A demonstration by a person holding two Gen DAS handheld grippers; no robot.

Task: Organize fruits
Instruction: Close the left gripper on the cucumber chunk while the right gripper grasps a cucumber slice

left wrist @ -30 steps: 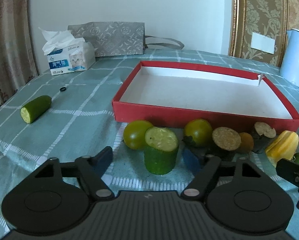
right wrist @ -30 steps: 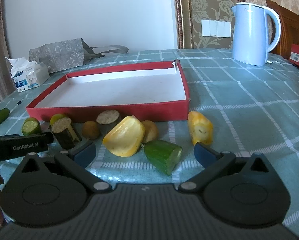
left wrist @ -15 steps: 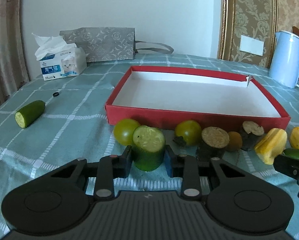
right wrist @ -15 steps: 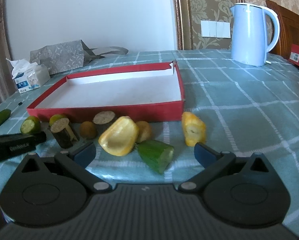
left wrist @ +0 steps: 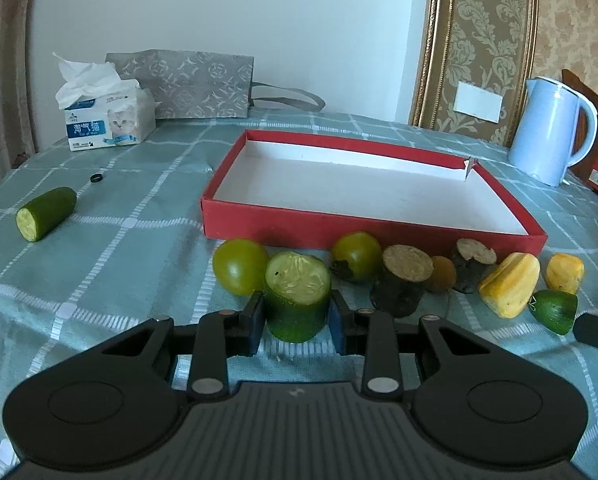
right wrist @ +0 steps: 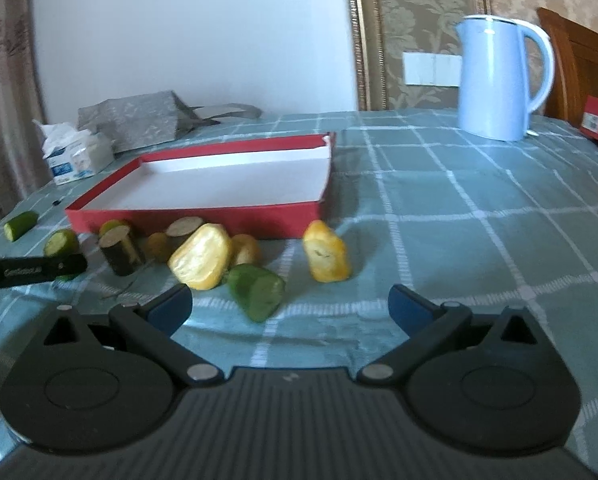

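Two blue pads (left wrist: pixel 254 322) hide cucumber chunk (left wrist: pixel 297 298) sides (clamped)

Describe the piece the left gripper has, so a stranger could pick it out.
Start at the red tray; produce lines its near wall. At that row's left end, beside a green tomato, stands the cucumber chunk, clamped by the left gripper. Only it stands upright, pale cut face up.

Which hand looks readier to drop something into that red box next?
The left. The left gripper is shut on the cucumber chunk, right before the red box. The right gripper is open and empty.
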